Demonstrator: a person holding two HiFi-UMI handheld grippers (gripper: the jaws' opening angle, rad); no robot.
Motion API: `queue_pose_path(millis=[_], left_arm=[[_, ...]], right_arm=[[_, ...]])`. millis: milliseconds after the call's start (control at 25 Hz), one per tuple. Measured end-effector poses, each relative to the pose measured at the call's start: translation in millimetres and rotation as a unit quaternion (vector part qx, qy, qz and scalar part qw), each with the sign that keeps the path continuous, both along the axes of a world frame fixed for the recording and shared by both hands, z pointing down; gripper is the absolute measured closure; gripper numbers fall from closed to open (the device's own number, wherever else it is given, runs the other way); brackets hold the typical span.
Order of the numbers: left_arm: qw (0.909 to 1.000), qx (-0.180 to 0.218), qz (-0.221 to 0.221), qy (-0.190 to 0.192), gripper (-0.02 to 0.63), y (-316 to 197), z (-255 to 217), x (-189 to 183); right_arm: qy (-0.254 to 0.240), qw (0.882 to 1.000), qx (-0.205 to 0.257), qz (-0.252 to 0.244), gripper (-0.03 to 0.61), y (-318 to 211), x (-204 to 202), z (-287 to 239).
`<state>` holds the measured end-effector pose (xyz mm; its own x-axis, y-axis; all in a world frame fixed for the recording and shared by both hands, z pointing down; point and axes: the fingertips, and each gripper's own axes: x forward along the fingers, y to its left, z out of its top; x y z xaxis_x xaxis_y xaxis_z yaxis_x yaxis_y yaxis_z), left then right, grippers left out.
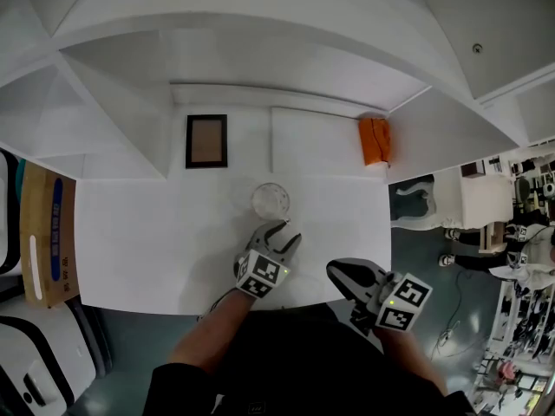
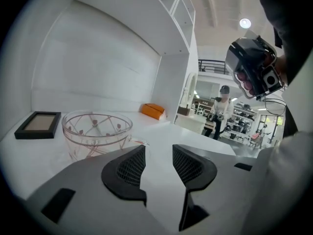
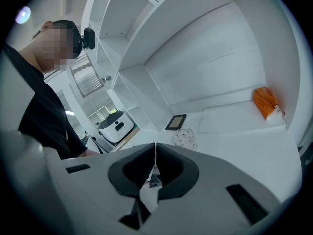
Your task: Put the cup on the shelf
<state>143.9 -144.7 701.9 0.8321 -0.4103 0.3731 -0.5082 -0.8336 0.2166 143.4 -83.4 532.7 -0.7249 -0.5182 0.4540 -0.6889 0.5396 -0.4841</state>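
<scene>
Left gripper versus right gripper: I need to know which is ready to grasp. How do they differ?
The left gripper has its jaws apart; the right gripper has them together. The left gripper is just behind the glass cup; the right gripper is further back, by the edge of the table. Both are empty.

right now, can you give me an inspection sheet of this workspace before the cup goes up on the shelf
surface: white table, level
job's things: glass cup upright on the table, not held; shelf above it
clutter: picture frame lying flat; orange item at back right
grippers: left gripper open, fingers empty, close by the cup; right gripper shut, empty
cables: thin lead on the floor at right
surroundings: cardboard box at left; store racks at right
</scene>
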Motion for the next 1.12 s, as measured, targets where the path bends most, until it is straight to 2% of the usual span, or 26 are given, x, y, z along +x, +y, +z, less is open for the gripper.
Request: queue_pose_path(millis=[200,320,440,520,680,960,1120], left_arm=[[0.9998,-0.011,-0.013,0.014,0.392,-3,0,7],[0.9991,-0.018,-0.031,0.022,0.388,-9,-1,11],[0.9969,-0.031,-0.069,0.021,0.390,-18,2,10],[0.9942,-0.039,-0.099,0.017,0.426,-27,4,6],[0.9878,-0.048,-0.146,0.023,0.547,-42,2,-9],[0.9855,-0.041,-0.164,0.018,0.589,-29,-7,-33],[0.9857,-0.044,-0.161,0.017,0.589,-13,-10,-51]], right_arm=[[0.009,1.000,-0.006,-0.005,0.561,2,-6,-1],[0.010,1.000,-0.007,-0.008,0.561,3,-10,-4],[0.017,0.999,-0.012,-0.027,0.561,8,-15,-4],[0.021,0.999,-0.016,-0.040,0.561,9,-14,-2],[0.020,0.998,-0.010,-0.063,0.561,4,-11,-5],[0.014,0.994,0.002,-0.106,0.561,-2,-13,-11],[0.010,0.992,0.008,-0.122,0.561,-3,-10,-13]])
